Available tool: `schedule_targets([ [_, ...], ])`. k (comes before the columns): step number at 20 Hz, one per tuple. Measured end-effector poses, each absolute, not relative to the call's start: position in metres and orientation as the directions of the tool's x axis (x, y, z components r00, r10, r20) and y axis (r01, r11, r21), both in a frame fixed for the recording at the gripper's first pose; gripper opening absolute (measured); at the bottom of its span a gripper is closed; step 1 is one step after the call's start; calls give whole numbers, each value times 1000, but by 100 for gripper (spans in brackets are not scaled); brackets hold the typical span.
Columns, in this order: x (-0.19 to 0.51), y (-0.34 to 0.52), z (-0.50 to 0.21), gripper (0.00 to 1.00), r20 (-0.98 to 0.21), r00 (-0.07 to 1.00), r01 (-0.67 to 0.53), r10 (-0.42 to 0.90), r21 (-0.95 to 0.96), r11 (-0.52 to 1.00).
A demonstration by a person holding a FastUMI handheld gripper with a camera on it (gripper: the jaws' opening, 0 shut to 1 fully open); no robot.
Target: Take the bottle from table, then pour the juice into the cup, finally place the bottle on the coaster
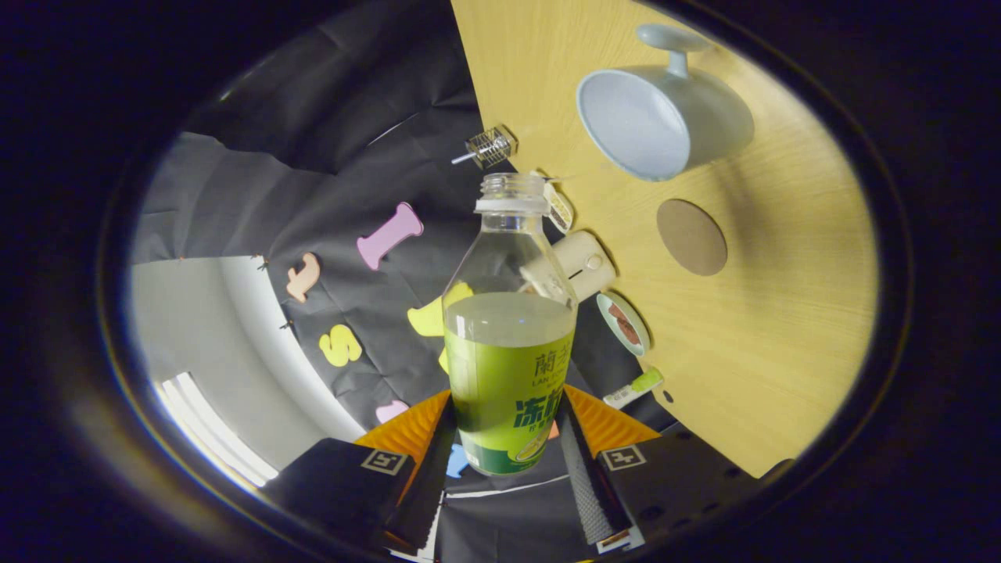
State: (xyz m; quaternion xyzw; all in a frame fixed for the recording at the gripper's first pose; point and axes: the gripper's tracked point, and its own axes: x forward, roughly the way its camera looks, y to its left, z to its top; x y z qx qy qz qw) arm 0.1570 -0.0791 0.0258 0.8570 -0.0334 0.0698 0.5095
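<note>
My gripper (508, 438) is shut on a clear bottle (508, 344) with a green label, both fingers pressing its lower body. The bottle is uncapped and holds pale juice to about mid-height. I hold it lifted and rolled, so the wooden table (782, 352) stands tilted beside it. A pale blue cup (653, 117) with a handle sits on the table beyond the bottle's mouth, its inside bare. A round brown coaster (691, 237) lies on the table between the cup and the fingers.
Along the table's edge near the bottle sit a cream cylindrical item (575, 264), a small round tin (623, 322), a green-and-white tube (635, 388) and a small wire-mesh object (489, 147). Black cloth wall hangs behind.
</note>
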Motion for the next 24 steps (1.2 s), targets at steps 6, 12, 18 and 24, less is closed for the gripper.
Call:
schedule_targets([
  [6, 158, -86, 42, 74, 222, 975, -194, -9, 831, -521],
  [12, 154, -92, 57, 74, 256, 966, -230, -23, 821, -522],
  [18, 152, -90, 59, 74, 253, 967, -226, -18, 827, -515],
  [24, 148, -89, 63, 74, 264, 964, -237, -17, 835, -496],
])
